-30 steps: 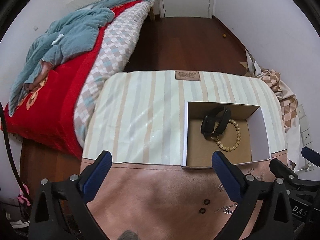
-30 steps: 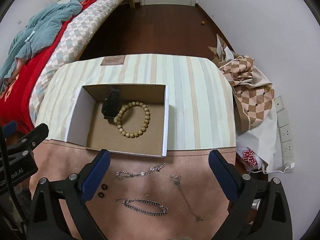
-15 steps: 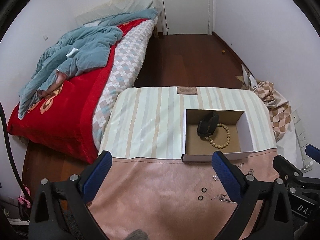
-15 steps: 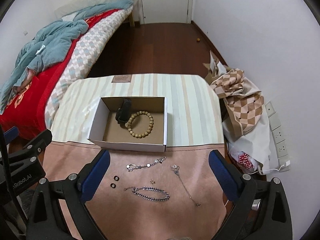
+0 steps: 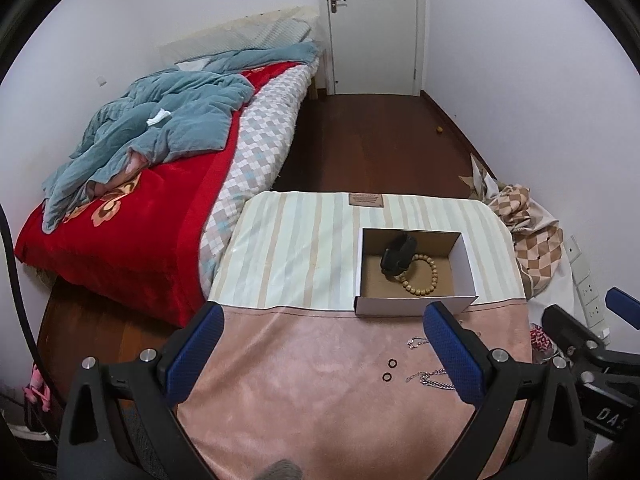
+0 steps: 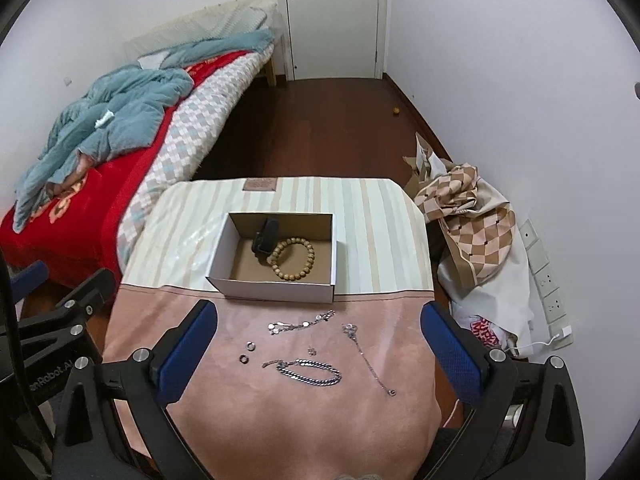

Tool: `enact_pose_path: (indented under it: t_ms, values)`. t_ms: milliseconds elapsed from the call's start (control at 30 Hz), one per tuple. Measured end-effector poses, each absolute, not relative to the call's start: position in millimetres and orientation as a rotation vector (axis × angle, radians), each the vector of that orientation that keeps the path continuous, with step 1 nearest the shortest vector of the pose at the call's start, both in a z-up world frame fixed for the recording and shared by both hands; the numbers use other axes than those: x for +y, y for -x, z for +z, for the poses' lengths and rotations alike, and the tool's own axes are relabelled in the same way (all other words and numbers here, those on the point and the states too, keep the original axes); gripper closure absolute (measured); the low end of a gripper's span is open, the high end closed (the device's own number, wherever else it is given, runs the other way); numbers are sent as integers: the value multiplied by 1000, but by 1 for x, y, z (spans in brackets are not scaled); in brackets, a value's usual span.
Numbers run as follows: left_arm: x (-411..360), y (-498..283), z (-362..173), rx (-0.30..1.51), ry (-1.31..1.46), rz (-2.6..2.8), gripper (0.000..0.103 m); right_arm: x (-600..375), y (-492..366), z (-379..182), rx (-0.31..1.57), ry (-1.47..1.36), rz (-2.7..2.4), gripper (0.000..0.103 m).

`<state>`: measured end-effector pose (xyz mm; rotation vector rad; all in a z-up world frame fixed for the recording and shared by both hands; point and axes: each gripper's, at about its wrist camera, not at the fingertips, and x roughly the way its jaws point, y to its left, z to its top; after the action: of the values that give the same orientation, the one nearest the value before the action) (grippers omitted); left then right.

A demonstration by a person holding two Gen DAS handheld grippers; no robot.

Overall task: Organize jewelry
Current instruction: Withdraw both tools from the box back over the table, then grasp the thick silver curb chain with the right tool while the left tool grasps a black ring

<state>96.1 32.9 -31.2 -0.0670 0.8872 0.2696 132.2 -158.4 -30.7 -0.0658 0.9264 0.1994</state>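
Observation:
An open cardboard box (image 6: 326, 280) (image 5: 466, 260) stands mid-table and holds a black wristband (image 6: 266, 236) and a wooden bead bracelet (image 6: 292, 260). On the pink cloth (image 6: 300, 420) in front of it lie a silver charm chain (image 6: 300, 324), two small rings (image 6: 247, 352), a thick silver chain bracelet (image 6: 310, 372), a thin chain (image 6: 368, 360) and a tiny stud. My right gripper (image 6: 320, 344) is open and empty, high above the jewelry. My left gripper (image 5: 324, 344) is open and empty, above the cloth's left part.
A bed (image 5: 140, 184) with a red cover and blue blanket stands left of the table. A checked bag and paper bags (image 6: 472, 224) lie on the floor at the right by wall sockets. Dark wood floor runs to a white door (image 6: 332, 16).
Both grippers have pulled back and up from the table; the box and jewelry look smaller and more of the room shows. Nothing on the table has moved.

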Motion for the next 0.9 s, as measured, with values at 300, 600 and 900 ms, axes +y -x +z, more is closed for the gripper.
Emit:
enact_pose_path:
  t_ms: [300,600,900]
  values:
    - [42,-85,-92,943,83,303,1,-196,-130,-81,1009,-23,147,0]
    - [38,-99,-183,1099,36,326,1,-208,-144,-201,1214,-39,129,29]
    - [43,-109,-221,1185,38,304,1,-188,-153,-274,1281,15,107,78]
